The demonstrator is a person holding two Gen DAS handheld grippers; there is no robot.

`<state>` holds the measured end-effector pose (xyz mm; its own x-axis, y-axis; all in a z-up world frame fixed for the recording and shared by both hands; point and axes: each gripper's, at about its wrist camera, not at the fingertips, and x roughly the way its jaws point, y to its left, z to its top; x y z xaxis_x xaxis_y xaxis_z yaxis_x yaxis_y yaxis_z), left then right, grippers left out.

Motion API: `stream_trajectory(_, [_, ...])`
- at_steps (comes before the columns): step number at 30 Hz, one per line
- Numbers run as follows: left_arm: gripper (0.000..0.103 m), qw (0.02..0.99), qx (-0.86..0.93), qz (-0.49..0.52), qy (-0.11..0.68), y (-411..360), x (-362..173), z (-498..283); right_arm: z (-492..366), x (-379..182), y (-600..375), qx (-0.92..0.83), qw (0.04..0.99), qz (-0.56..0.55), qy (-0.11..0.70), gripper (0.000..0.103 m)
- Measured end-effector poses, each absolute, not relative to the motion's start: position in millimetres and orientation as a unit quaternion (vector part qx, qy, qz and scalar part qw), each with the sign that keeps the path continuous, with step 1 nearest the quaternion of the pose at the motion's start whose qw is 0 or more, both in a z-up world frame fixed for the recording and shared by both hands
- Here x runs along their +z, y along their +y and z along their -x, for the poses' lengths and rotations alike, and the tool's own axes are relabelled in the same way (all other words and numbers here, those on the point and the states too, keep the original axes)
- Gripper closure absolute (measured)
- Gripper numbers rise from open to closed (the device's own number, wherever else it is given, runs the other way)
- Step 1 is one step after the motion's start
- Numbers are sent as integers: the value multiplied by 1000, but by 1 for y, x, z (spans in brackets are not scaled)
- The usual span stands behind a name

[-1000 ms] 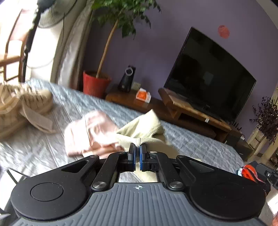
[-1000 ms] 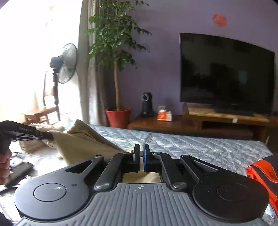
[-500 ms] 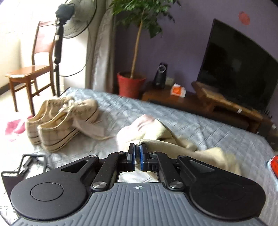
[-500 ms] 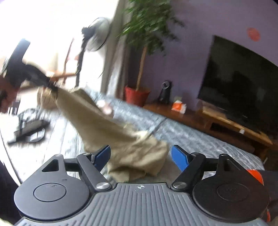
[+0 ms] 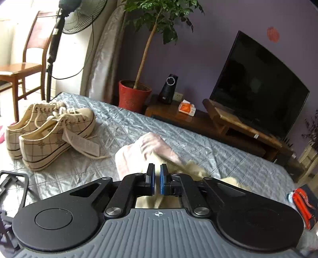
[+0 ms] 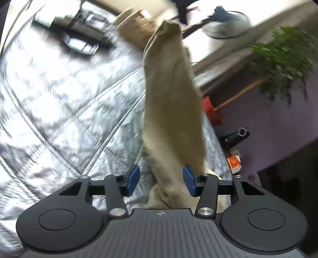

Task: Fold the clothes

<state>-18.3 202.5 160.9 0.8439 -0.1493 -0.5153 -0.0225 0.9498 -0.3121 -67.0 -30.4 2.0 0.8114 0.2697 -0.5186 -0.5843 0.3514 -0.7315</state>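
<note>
Left gripper (image 5: 156,179): its blue fingers (image 5: 152,178) are pressed almost together on an edge of the beige garment (image 5: 195,170), which runs between the pads and back under the gripper body.
Right gripper (image 6: 160,179): its fingers (image 6: 132,179) stand partly apart and are closing; the beige cloth (image 6: 173,111) hangs between them, close against the right pad and clear of the left one, so the pads do not yet pinch it.
Beige garment: in the right wrist view it stretches as one long band from the fingers up to a bunched far end near the top of the frame, lifted off the bed; that view is motion-blurred and tilted. In the left wrist view it trails rightward from the fingers across the cover.
Pink garment (image 5: 139,152): lies crumpled on the bed just beyond the left fingers, touching the beige cloth.
Bed (image 5: 127,123): covered by a grey quilted spread.
Sneakers (image 5: 53,135): a cream checked pair on the bed's left part, lying side by side, well apart from the clothes, with a paper tag trailing from them.
Black frame (image 5: 12,184): at the bed's near left edge; what it is I cannot tell.
Background: a potted plant (image 5: 137,95) in a red pot, a standing fan (image 5: 79,15), a wooden chair (image 5: 23,67) and a dark television (image 5: 258,85) on a low wooden stand against a purple wall.
</note>
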Motion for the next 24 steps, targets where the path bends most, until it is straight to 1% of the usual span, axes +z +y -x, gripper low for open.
stream_trajectory(1, [96,946,-36,160,278,205,161,16,65,-6,-26,265,800,516,153,64])
stream_trajectory(2, [96,946,-38,161,279,207,161,15,63,-4,-26,267,806,506,153,69])
stream_trajectory(3, [96,946,-39,161,280,209,160,14,61,-2,-25,268,812,495,153,84])
stream_trajectory(4, [97,946,-39,155,281,209,159,13,58,0,-25,270,818,485,153,94])
stream_trajectory(6, [97,948,-37,138,286,209,155,11,54,6,-26,271,832,458,156,96])
stream_trajectory(10, [95,942,-54,130,303,208,147,20,45,37,-43,275,879,339,190,96])
stream_trajectory(12, [95,941,-68,112,312,200,144,29,43,53,-49,271,892,309,187,96])
stream_trajectory(14, [88,943,-82,68,316,182,140,44,40,69,-56,268,904,280,183,97])
stream_trajectory(15, [81,943,-93,47,317,170,136,51,37,77,-60,267,908,267,180,97])
stream_trajectory(16, [69,942,-103,28,319,158,132,57,35,85,-63,266,913,254,177,97])
stream_trajectory(17, [63,941,-113,9,320,147,128,63,33,94,-67,265,917,241,174,98])
stream_trajectory(18, [54,940,-120,-12,319,136,122,68,30,101,-69,265,920,233,171,98])
stream_trajectory(19, [50,940,-126,-33,316,125,117,72,28,108,-71,265,923,225,167,98])
stream_trajectory(21, [50,937,-125,-79,316,105,104,79,25,120,-75,266,927,208,165,98])
stream_trajectory(24, [50,939,-111,-162,283,85,93,85,22,133,-84,271,928,183,179,98])
